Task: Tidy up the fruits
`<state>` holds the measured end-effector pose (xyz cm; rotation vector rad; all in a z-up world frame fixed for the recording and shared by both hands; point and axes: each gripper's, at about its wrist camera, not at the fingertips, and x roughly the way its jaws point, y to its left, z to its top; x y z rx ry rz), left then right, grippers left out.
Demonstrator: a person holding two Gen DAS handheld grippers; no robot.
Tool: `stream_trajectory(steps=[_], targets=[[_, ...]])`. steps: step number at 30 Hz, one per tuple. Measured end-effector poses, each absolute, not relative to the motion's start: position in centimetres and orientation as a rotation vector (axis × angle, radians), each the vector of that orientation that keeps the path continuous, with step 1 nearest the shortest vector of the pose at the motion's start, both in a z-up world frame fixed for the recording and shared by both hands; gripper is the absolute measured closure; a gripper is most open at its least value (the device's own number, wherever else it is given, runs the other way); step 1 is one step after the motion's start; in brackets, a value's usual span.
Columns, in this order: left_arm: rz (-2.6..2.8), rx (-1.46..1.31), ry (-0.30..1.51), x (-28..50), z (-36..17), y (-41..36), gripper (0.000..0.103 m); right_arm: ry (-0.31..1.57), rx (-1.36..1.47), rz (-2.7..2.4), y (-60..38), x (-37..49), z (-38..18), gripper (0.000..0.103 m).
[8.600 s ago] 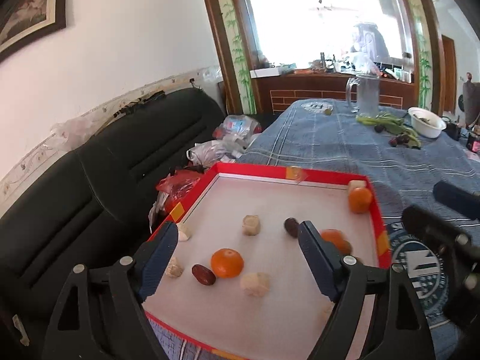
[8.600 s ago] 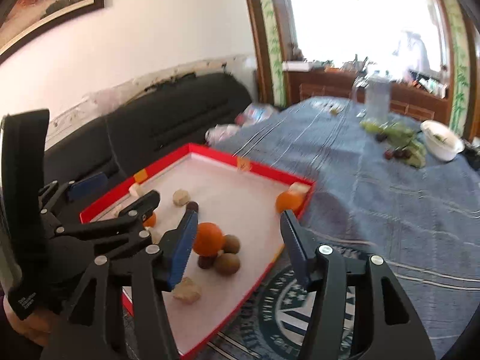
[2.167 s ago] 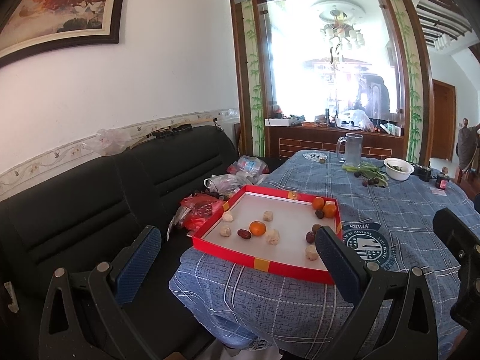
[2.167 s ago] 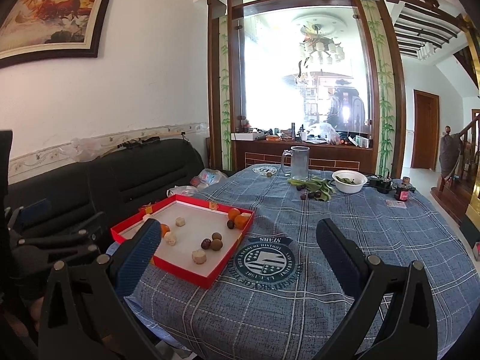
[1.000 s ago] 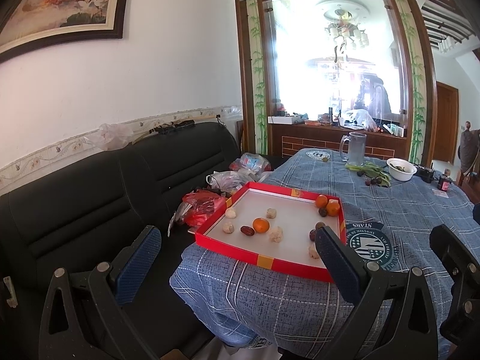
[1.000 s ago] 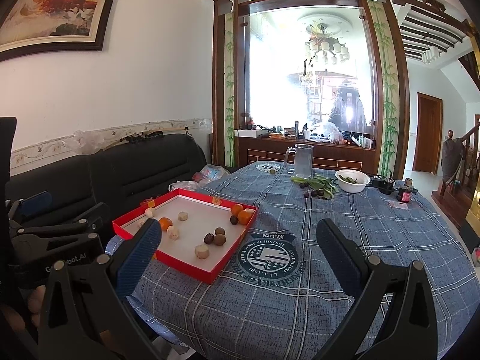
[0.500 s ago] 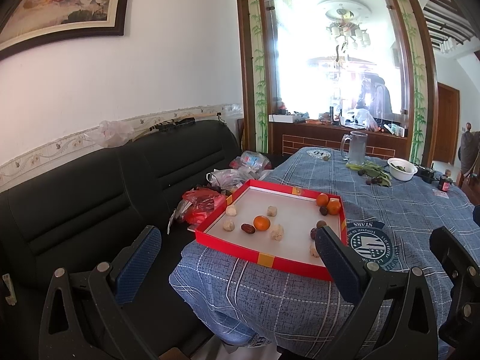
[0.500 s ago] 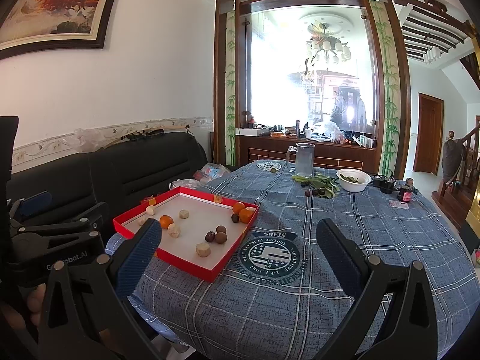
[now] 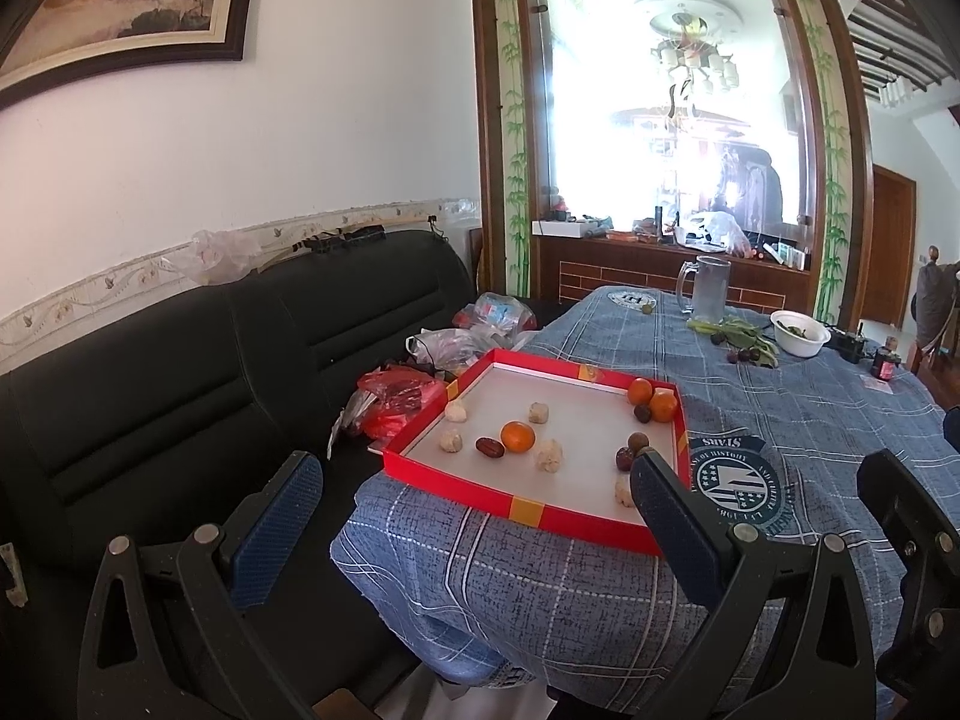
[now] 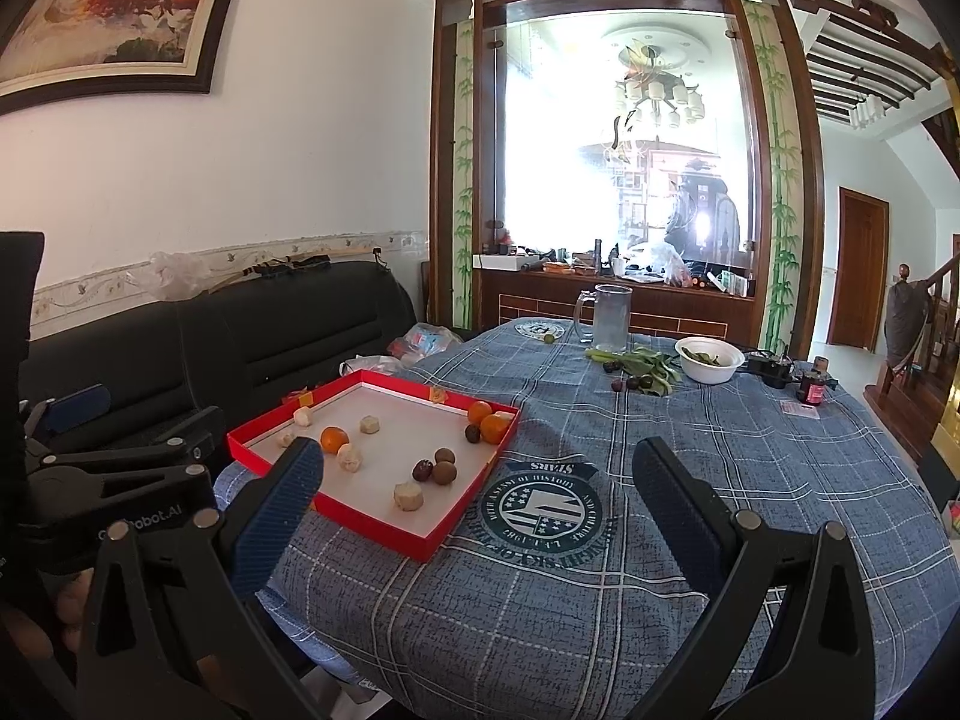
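A red tray (image 9: pixel 522 507) (image 10: pixel 366 522) with a white floor sits at the near left corner of the table. It holds several fruits: two oranges (image 9: pixel 654 402) (image 10: pixel 487 420) in its far right corner, one orange (image 9: pixel 517 437) (image 10: pixel 333 439) in the middle, dark dates (image 9: pixel 490 447), brown round fruits (image 10: pixel 444 471) and pale lumps (image 9: pixel 549 456). My left gripper (image 9: pixel 474 525) hangs open, well back from the tray and below the table edge. My right gripper (image 10: pixel 477 507) is open too, over the near tablecloth, to the right of the tray. Neither holds anything.
A blue checked tablecloth (image 10: pixel 690 480) covers the table. At the far end stand a glass pitcher (image 10: pixel 609 315), a white bowl (image 10: pixel 709 360), green leaves with dark fruits (image 10: pixel 642 375) and a small red jar (image 10: pixel 811 389). A black sofa (image 9: pixel 180 372) with plastic bags (image 9: pixel 399 402) lies left of the table.
Both grippers have drawn far back from the tray since 8.6 s ago and stay open. Over the last second both views have crept slightly closer to the table.
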<state>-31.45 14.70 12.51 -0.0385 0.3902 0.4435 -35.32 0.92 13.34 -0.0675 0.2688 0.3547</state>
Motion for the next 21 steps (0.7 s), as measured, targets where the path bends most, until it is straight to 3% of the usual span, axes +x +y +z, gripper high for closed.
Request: stream_trajectory(steps=[21], targets=[[0.44,-0.054,0.399,-31.0,12.2,14.9,0.0,0.26,-0.081,0.366,1.4,-35.0,14.4,0.0]])
